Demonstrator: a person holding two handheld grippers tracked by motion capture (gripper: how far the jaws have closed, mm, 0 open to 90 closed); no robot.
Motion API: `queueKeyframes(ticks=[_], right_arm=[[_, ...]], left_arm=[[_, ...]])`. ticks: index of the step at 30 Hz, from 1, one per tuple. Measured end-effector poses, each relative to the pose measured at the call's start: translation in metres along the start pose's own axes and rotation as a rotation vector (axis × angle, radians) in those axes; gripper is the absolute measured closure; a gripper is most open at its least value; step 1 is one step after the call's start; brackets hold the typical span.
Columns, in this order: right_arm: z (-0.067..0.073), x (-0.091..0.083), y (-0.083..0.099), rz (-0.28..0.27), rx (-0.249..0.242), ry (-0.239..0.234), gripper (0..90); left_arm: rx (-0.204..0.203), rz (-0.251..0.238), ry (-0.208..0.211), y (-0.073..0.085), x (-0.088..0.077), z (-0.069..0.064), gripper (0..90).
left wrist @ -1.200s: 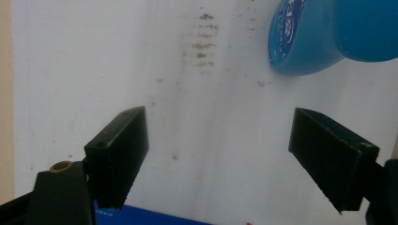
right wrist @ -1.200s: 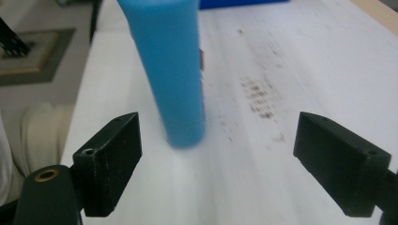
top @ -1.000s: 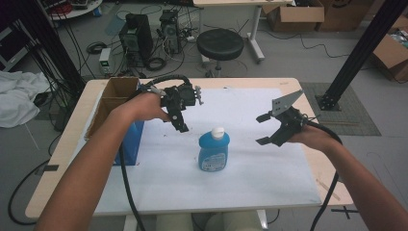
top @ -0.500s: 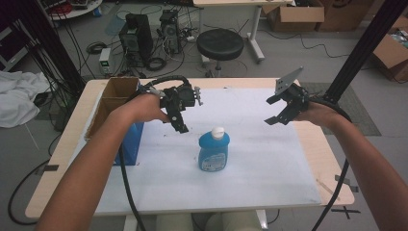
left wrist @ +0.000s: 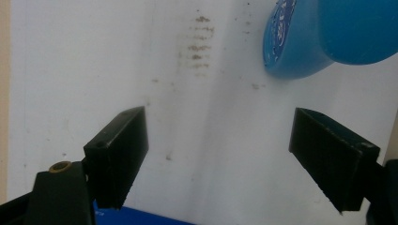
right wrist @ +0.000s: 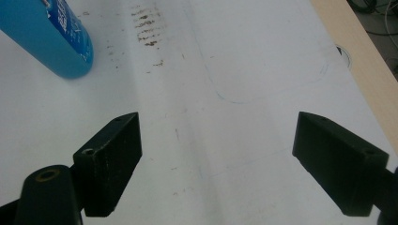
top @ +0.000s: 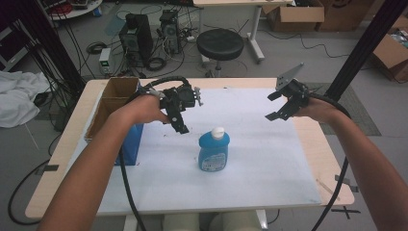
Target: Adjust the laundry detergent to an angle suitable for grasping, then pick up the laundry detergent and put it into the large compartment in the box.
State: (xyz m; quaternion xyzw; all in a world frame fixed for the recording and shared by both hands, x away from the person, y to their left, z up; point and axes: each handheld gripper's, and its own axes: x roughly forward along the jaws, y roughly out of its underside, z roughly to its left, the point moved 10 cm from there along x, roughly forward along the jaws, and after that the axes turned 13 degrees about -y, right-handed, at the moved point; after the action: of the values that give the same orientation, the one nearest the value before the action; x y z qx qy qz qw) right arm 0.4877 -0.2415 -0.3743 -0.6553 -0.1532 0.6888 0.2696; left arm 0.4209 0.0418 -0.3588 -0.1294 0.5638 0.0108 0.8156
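A blue bottle (top: pixel 213 152) with a white cap stands upright near the middle of the white sheet (top: pixel 250 168). My left gripper (top: pixel 181 122) hovers just left of and behind it, open and empty, jaws pointing down at the sheet. The bottle's base (left wrist: pixel 300 42) appears at the top right of the left gripper view. Over the sheet's right side, well away from the bottle, my right gripper (top: pixel 273 106) is open and empty. The right gripper view has the bottle (right wrist: pixel 49 37) at its top left, beyond the spread jaws.
An open cardboard box (top: pixel 113 103) with a blue front face stands at the table's left edge, under my left forearm. The wooden table edge (top: pixel 332 159) borders the sheet on the right. A stool and computer towers stand on the floor beyond the table.
My right gripper has lifted and moved back toward the far right of the sheet, away from the bottle. The left gripper and the bottle have stayed put.
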Motion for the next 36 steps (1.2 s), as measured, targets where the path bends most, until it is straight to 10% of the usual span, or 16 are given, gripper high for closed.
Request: queueKeyframes(ticks=[36], right_arm=[[0.009, 0.000, 0.000, -0.014, -0.004, 0.017, 15.5]], left_arm=[[-0.035, -0.028, -0.002, 0.001, -0.012, -0.007, 20.5]])
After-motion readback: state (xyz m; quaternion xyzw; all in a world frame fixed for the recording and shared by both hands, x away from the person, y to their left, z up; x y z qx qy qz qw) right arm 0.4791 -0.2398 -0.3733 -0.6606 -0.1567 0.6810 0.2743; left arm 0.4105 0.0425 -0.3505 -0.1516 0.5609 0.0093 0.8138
